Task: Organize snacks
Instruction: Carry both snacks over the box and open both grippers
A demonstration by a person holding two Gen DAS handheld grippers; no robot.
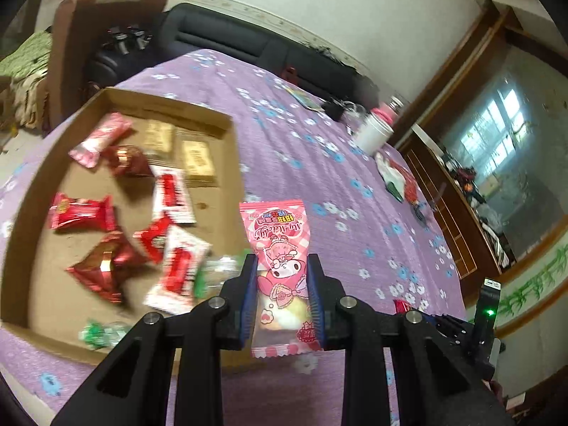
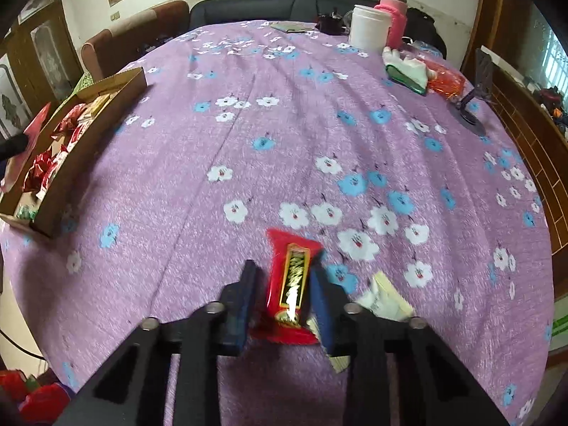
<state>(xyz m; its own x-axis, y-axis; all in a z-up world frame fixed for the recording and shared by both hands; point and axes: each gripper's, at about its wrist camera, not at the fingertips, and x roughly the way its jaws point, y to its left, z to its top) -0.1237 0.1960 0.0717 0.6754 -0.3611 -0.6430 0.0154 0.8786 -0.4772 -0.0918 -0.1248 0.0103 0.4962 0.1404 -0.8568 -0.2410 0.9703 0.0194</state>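
My left gripper (image 1: 282, 277) is shut on a pink My Melody snack packet (image 1: 280, 266) and holds it above the right rim of a cardboard box (image 1: 232, 163). The box holds several red, pink and tan snack packets (image 1: 83, 211). In the right wrist view my right gripper (image 2: 284, 284) stands around a red snack bar (image 2: 291, 284) that lies on the purple flowered tablecloth (image 2: 284, 124). Its jaws are close on both sides of the bar with a small gap on the left. A pale yellow packet (image 2: 385, 296) lies just right of it. The box (image 2: 88, 135) sits far left.
A white jar (image 2: 369, 28) and a pink bottle (image 2: 396, 17) stand at the table's far edge. A white-green packet (image 2: 408, 71), an orange bag (image 2: 447, 81) and a dark phone stand (image 2: 475, 106) lie far right. A dark sofa (image 1: 248, 39) is behind the table.
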